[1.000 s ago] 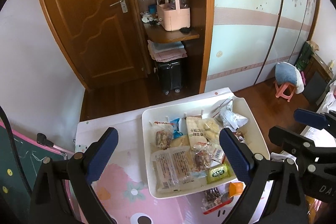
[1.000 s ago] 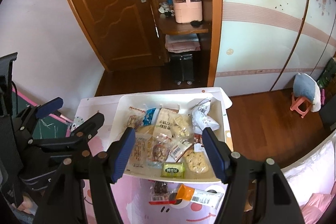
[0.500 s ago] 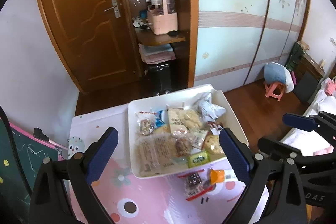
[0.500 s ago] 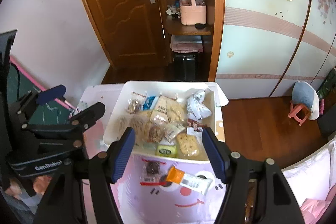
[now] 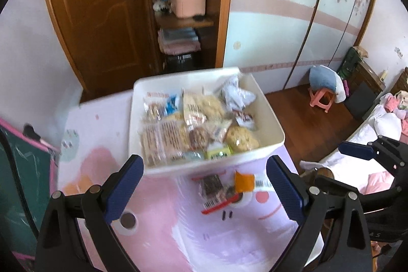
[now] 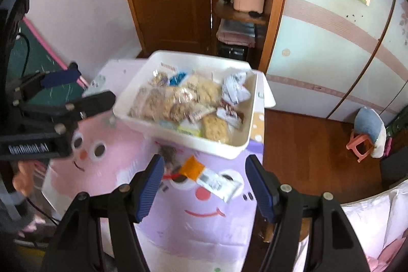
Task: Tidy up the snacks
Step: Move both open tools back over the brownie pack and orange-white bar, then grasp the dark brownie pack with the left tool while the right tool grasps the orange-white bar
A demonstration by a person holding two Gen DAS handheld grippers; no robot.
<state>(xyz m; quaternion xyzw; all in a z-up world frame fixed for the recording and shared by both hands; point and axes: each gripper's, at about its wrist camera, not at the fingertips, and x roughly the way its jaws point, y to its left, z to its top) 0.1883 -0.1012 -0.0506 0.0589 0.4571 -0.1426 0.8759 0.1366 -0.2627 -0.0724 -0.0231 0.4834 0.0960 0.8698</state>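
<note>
On the pink table (image 5: 158, 241), far side: white bin (image 5: 270, 124) full of snacks. Just near it, two loose packets: dark (image 6: 168, 153), orange-white (image 6: 211, 177). Left gripper (image 5: 204, 190), right gripper (image 6: 204, 185): jaws apart, empty, above the packets.

Left gripper (image 5: 204, 188) angled steeply down, jaws wide apart, nothing between them. Right gripper (image 6: 205, 185) same: tilted down, jaws apart, nothing held.

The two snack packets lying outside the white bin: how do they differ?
The orange-and-white packet is long, opaque and bright; the dark snack packet is shorter, with dark contents and a red-edged label. The orange-and-white one lies further right, the dark one closer to the white bin. Both rest on the pink cartoon table cover.
</note>
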